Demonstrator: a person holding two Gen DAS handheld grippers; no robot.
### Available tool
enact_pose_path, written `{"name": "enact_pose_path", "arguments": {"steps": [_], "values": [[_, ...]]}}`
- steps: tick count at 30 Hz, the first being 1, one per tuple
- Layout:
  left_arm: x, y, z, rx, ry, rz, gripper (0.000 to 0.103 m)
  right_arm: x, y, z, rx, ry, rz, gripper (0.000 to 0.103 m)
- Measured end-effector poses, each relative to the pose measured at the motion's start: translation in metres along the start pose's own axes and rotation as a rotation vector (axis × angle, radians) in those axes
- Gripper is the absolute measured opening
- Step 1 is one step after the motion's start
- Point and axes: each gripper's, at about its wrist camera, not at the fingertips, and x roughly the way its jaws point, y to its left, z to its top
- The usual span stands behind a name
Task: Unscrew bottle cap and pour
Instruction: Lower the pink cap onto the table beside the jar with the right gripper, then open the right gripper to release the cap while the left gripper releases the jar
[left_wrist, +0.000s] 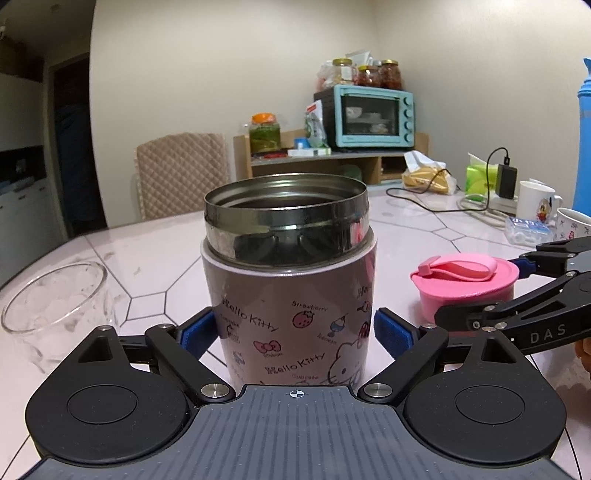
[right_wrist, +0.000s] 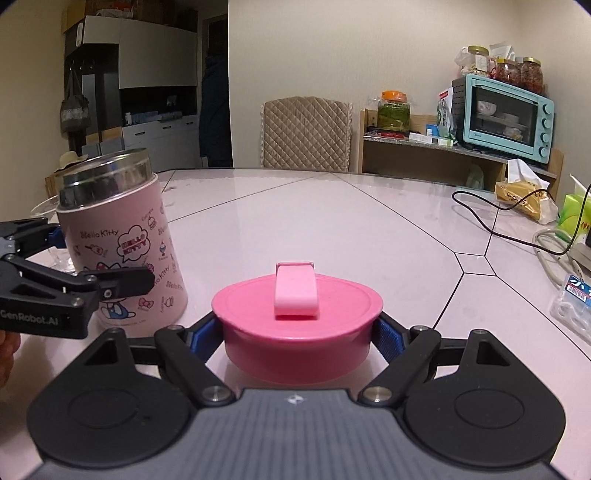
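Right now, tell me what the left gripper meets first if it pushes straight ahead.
The left gripper already straddles the open Hello Kitty flask, pads seemingly just clear of it. Straight ahead, the flask's wall would likely meet the gripper's body first.

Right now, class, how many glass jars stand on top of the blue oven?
3: one pale jar at the left, two red-filled jars beside it. Bags behind may hide more.

Cream walls (right_wrist: 314, 55) enclose a lived-in dining room under even indoor light. A pale tabletop (right_wrist: 332, 221) with dark hexagonal seams fills the foreground, and a chair with a quilted beige cover (right_wrist: 306, 133) stands at its far edge. To the right, a low wooden shelf (right_wrist: 424, 158) carries a turquoise toaster oven (right_wrist: 506, 118) topped with jars (right_wrist: 517, 72). At left, white cabinets (right_wrist: 159, 55) flank a dark doorway (right_wrist: 216, 92).
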Motion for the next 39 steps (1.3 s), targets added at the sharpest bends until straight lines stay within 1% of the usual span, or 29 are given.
{"name": "enact_pose_path", "arguments": {"steps": [3, 14, 22, 25, 29, 31, 33, 39], "values": [[-0.001, 0.000, 0.000, 0.000, 0.000, -0.002, 0.095, 0.004, -0.001, -0.002, -0.003, 0.019, 0.000, 0.085], [-0.003, 0.000, 0.000, 0.003, 0.003, -0.005, 0.097, 0.006, 0.000, -0.005, -0.016, 0.046, -0.011, 0.086], [-0.002, -0.002, -0.002, 0.009, 0.017, -0.002, 0.100, 0.005, 0.002, -0.006, -0.023, 0.054, -0.013, 0.086], [-0.003, -0.002, -0.002, 0.011, 0.019, 0.000, 0.101, 0.006, 0.001, -0.006, -0.024, 0.058, -0.008, 0.090], [-0.003, -0.001, -0.003, 0.010, 0.023, 0.003, 0.101, 0.004, 0.002, -0.007, -0.022, 0.055, -0.006, 0.092], [-0.004, 0.000, -0.003, 0.010, 0.023, 0.004, 0.102, 0.002, 0.002, -0.007, -0.019, 0.050, -0.008, 0.097], [-0.005, -0.001, -0.004, 0.011, 0.026, 0.006, 0.102, 0.000, 0.001, -0.007, -0.017, 0.044, -0.007, 0.099], [-0.009, 0.000, -0.006, 0.015, 0.029, 0.014, 0.103, -0.007, 0.000, -0.006, -0.008, 0.013, -0.003, 0.101]]}}
